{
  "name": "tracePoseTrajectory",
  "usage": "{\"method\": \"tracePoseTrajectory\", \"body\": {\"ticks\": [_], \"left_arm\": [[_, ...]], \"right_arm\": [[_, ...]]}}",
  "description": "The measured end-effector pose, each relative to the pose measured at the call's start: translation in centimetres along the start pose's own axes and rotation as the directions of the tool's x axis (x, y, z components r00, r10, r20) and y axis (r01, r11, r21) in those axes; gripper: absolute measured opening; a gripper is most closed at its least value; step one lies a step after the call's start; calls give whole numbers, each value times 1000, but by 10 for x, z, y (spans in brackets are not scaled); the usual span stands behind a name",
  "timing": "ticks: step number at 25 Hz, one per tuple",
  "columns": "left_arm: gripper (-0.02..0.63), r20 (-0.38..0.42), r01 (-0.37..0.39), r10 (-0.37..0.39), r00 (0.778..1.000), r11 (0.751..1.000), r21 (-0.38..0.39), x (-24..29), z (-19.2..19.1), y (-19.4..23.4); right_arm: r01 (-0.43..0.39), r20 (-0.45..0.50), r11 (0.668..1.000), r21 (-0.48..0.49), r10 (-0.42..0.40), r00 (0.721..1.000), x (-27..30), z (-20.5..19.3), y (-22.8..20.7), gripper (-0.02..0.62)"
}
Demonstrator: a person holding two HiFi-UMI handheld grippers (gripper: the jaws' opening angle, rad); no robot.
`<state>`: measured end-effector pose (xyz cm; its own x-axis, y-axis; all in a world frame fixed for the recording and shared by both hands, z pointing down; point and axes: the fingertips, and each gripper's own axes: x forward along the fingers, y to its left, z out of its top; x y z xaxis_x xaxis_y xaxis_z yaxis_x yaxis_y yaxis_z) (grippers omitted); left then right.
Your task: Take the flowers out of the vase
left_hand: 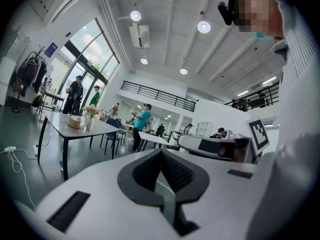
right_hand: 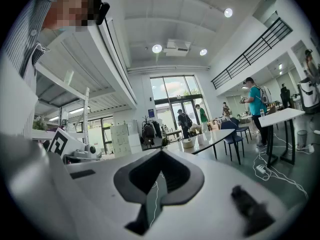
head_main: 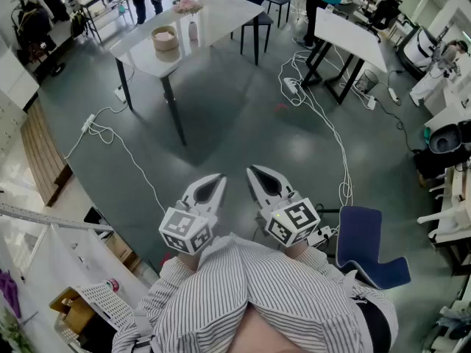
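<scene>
**Entry: Flower removal, approach stage, both tools idle**

**Task items.** The vase (head_main: 193, 30) is small and pale and stands upright near the middle of the counter (head_main: 221, 17). The flowers (head_main: 188, 6) are pinkish and still stand in the vase; nothing has been lifted yet. A round bowl (head_main: 165, 38) is also on the counter, near the vase.

**Position.** The person is well apart from the counter, with open grey floor (head_main: 235, 116) in between. A white cable (head_main: 110, 134) trails over the floor out from the counter's near leg.

**Step in hand (judged).** The step is closing the distance to the counter — no grasp is possible from here.
- Walk to the counter's near edge and keep feet clear of the cable.
- Open both tools before they reach over the counter, not above the blooms.
- Steady the vase low on its body with one tool. It looks narrow and probably light, so it may tip.
- Take the stems just above the rim with the other tool, squeezing gently.
- Draw the stems straight up until they clear the rim.

**Tools.** The left tool (head_main: 218, 179) and right tool (head_main: 255, 172) are held side by side close to the striped shirt, both aimed toward the counter and roughly level. Each is clenched, jaw tips pressed together. Nothing lies between the jaws of either tool — they grasp and touch nothing.
</scene>
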<state>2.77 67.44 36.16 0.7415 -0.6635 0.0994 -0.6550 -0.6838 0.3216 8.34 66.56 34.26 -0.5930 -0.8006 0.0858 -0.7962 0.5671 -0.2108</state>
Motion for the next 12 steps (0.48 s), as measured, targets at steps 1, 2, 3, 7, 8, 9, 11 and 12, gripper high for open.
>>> {"method": "tracePoseTrajectory", "body": {"ticks": [1,2,3,7,8,9,11,12], "left_arm": [[12,-1,2,-2,1000,1000,-3,4,0,-4],[12,-2,5,-5,1000,1000,-5,8,0,-8],[12,-5,6,-6,1000,1000,-4,11,-1,-11],[12,-31,1,0,1000,1000,7,12,-7,-14],[12,-33,-2,2,999,1000,4,10,-9,-13],[12,-32,-5,5,999,1000,0,9,-10,-12],[12,-33,-11,11,999,1000,1,8,-11,-11],[12,-36,-14,14,999,1000,10,9,-11,-10]], "right_arm": [[-4,-8,1000,-3,4,1000,-2,0,-2,15],[-6,-14,1000,-5,6,1000,-3,1,-4,15],[-7,-17,1000,-6,7,1000,-4,1,-6,15],[-5,-22,1000,8,6,1000,-8,-5,-7,15],[-8,-24,1000,8,8,1000,-9,-7,-5,15],[-12,-26,1000,5,12,1000,-8,-8,-2,15],[-21,-29,1000,3,21,999,-8,-9,0,15],[-25,-30,1000,7,25,999,-9,-9,1,15]]}}
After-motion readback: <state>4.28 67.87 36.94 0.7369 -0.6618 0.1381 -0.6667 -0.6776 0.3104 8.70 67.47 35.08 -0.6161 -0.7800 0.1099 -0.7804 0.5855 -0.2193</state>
